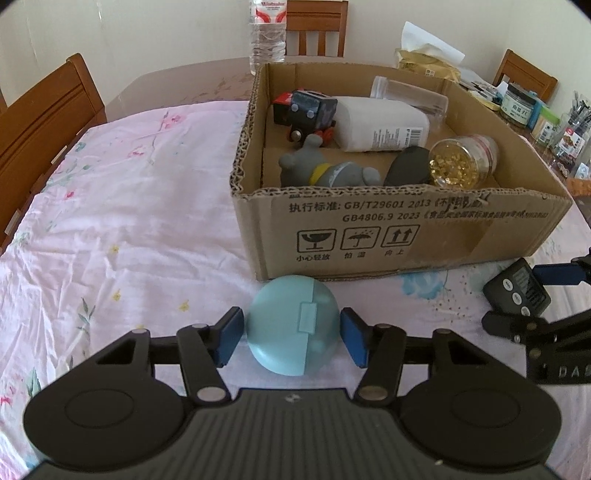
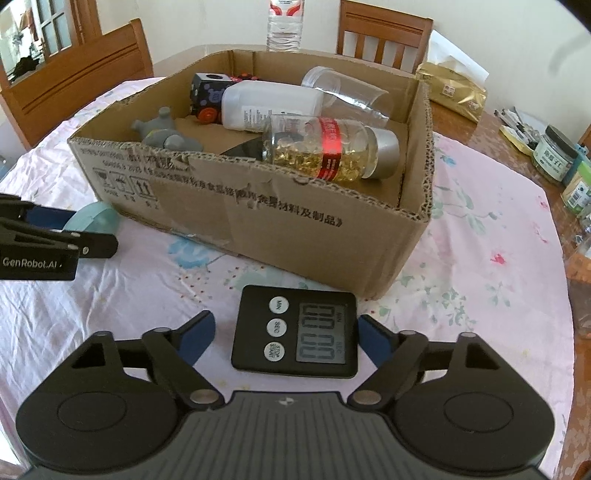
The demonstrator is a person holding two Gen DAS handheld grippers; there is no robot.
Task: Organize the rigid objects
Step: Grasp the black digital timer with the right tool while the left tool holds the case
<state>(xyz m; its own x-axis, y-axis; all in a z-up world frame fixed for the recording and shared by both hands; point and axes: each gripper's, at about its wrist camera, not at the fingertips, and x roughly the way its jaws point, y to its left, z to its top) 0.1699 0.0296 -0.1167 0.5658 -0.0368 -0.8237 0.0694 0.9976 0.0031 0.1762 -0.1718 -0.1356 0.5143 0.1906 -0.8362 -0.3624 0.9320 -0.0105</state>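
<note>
Fingers [image 1: 232, 338] of the left gripper [image 1: 291, 338] clasped the blue case [image 1: 288, 325]; only the right view showed the right gripper [image 2: 286, 338] bracketing the timer [image 2: 295, 330], its grip unclear.

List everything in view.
Brown cardboard box: one, brown, on the cloth.
Pink floral tablecloth: one, pink, over the table.
Grey rubber toy figure: one, grey, in the box.
Dark toy train: one, black, in the box.
White plastic bottle: one, white, in the box.
Clear plastic cup: one, clear, in the box.
Glass jar of gold capsules: one, gold, in the box.
Clear water bottle: one, clear, behind the box.
Wooden chairs: three, brown, around the table.
Round pale blue plastic case: one, blue, before the box.
Black digital timer: one, black, before the box.
Left tongs: black, shut on the case.
Right tongs: black, open around the timer.
</note>
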